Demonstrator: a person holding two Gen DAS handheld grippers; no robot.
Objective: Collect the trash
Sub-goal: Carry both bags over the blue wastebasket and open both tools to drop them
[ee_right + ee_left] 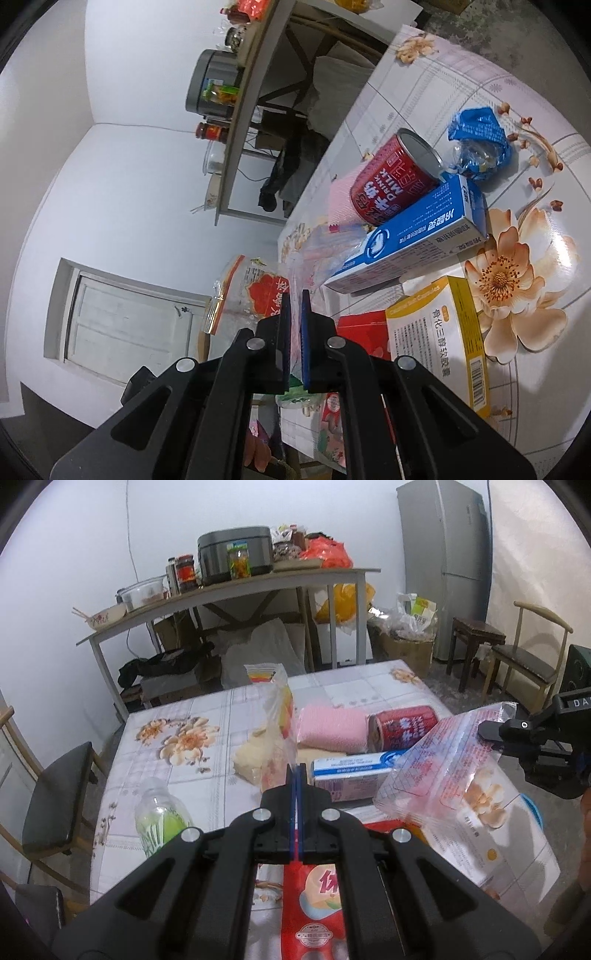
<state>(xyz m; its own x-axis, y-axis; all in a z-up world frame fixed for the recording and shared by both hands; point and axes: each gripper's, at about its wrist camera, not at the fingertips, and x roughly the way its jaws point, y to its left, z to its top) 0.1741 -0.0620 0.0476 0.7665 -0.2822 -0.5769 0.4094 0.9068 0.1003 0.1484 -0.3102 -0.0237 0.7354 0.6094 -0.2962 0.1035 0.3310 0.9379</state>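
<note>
My left gripper point(296, 770) is shut on the lower edge of a clear wrapper with yellow and orange print point(275, 701), which stands up above the floral tablecloth point(240, 709). At the right edge of the left wrist view, my right gripper point(484, 731) grips a large clear bag with red print point(454, 768) held above the table. In the right wrist view, the right gripper point(295, 299) has its blue pads closed on the thin film of that clear bag point(255, 295).
On the table lie a red milk can point(402, 727), a blue and white box point(354, 771), a pink towel point(332, 727), a green bottle point(162, 819), a red snack packet point(317, 904), a yellow box point(439, 343) and a crumpled blue wrapper point(480, 144). A chair point(55, 805) stands at the left.
</note>
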